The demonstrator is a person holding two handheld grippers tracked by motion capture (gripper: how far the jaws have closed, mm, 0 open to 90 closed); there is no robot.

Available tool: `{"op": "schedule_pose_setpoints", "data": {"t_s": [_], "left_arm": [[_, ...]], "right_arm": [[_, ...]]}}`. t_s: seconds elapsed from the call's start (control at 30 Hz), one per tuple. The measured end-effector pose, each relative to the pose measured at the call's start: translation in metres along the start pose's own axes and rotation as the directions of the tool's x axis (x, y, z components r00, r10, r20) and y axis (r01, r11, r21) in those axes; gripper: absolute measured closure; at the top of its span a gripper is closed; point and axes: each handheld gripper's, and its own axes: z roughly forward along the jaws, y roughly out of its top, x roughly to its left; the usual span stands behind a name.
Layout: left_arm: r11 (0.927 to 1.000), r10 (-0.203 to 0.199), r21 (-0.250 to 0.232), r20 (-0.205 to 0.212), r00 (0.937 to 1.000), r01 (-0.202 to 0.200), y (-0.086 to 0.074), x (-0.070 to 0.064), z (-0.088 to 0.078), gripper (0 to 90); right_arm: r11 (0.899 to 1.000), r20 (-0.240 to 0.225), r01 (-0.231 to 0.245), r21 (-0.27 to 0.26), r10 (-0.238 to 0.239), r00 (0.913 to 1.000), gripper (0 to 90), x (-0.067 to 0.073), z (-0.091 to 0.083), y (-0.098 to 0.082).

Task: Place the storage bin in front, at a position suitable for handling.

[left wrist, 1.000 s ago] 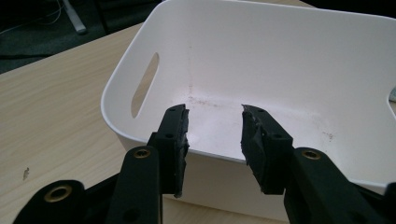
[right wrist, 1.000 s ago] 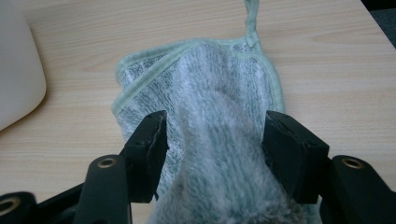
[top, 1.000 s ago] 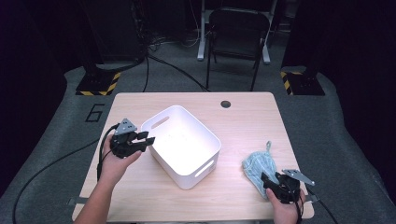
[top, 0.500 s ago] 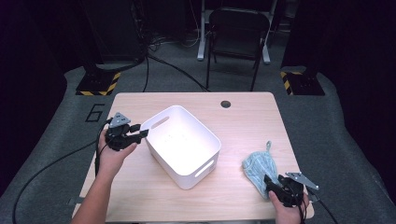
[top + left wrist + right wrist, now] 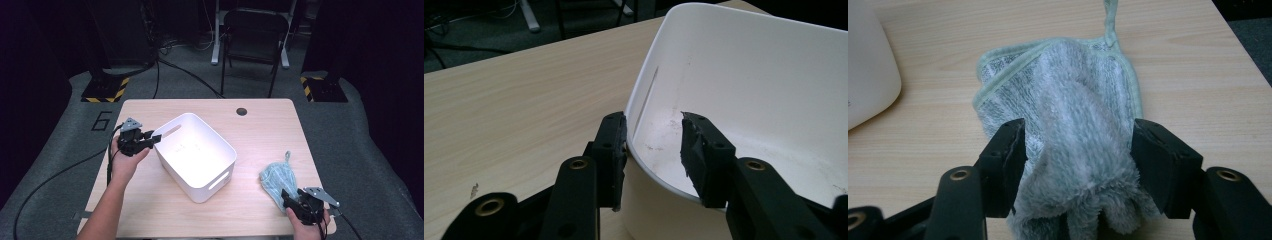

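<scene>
White plastic bin [image 5: 195,156] sat skewed near the middle of the desk [image 5: 260,120], its corner toward the left edge, open side up, slot handles cut in its end walls. In the left gripper view its rim [image 5: 644,165] ran between the two black jaws: the outer pad lay against the wall's outside, while the inner pad stood clear of the inside face. The left gripper [image 5: 148,140] had just been narrowing around that rim, not yet pinching it.

Next in size, a pale green terry towel [image 5: 276,176] lay bunched near the desk's right front corner, its hanging loop pointing toward the far edge. The right gripper [image 5: 286,196] straddled the towel's near end; in the right gripper view the fluffy cloth [image 5: 1073,150] filled the gap between wide-spread jaws, both pads touching its sides without squeezing it flat.
</scene>
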Motion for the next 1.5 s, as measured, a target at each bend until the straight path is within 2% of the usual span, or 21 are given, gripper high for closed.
{"op": "schedule_pose_setpoints", "data": {"t_s": [0.4,0.57,0.83,1.0,1.07,1.13,1.23,1.4,1.5], "left_arm": [[0.9995,0.02,0.025,-0.01,0.9998,-0.02,-0.004,-0.01,-0.011,61.7],[0.9984,-0.02,0.053,0.023,0.9995,0.018,-0.009,-0.013,-0.021,60.6],[0.9951,-0.023,0.097,0.043,0.9988,0.019,-0.008,-0.012,-0.03,63.8],[0.9902,-0.096,0.111,0.099,0.9904,0.085,-0.008,-0.003,-0.031,65.9],[0.9918,-0.082,0.105,0.076,0.9937,0.074,-0.008,-0.003,-0.03,66.0],[0.995,-0.029,0.096,0.033,0.999,0.025,-0.008,-0.006,-0.023,63.6],[0.9961,0.006,0.087,0.029,0.9996,-0.008,-0.011,-0.008,-0.015,63.1],[0.9979,-0.019,0.062,0.026,0.9995,0.017,-0.014,-0.005,-0.01,63.4],[0.9981,-0.017,0.059,0.046,0.9988,0.015,-0.014,-0.005,-0.008,69.7]], "right_arm": [[1.0,-0.014,-0.003,-0.015,0.003,0.9999,38.6,0.002,0.001,0.003],[0.999,-0.023,0.035,-0.029,-0.036,0.9991,38.1,0.008,0.001,0.007],[0.999,-0.031,0.042,-0.016,-0.042,0.9986,37.6,0.01,0.005,0.008],[1.0,-0.028,0.022,-0.01,-0.022,0.9994,37.7,0.008,0.005,0.008],[1.0,-0.03,0.024,-0.007,-0.024,0.9993,37.7,0.007,0.006,0.007],[1.0,-0.027,0.018,-0.008,-0.018,0.9995,37.7,0.007,0.007,0.007],[1.0,-0.025,0.019,-0.002,-0.019,0.9995,37.6,0.009,0.008,0.007],[1.0,-0.025,0.018,-0.002,-0.018,0.9995,37.6,0.009,0.012,0.008],[1.0,-0.025,0.015,-0.004,-0.015,0.9996,37.6,0.009,0.014,0.009]]}}
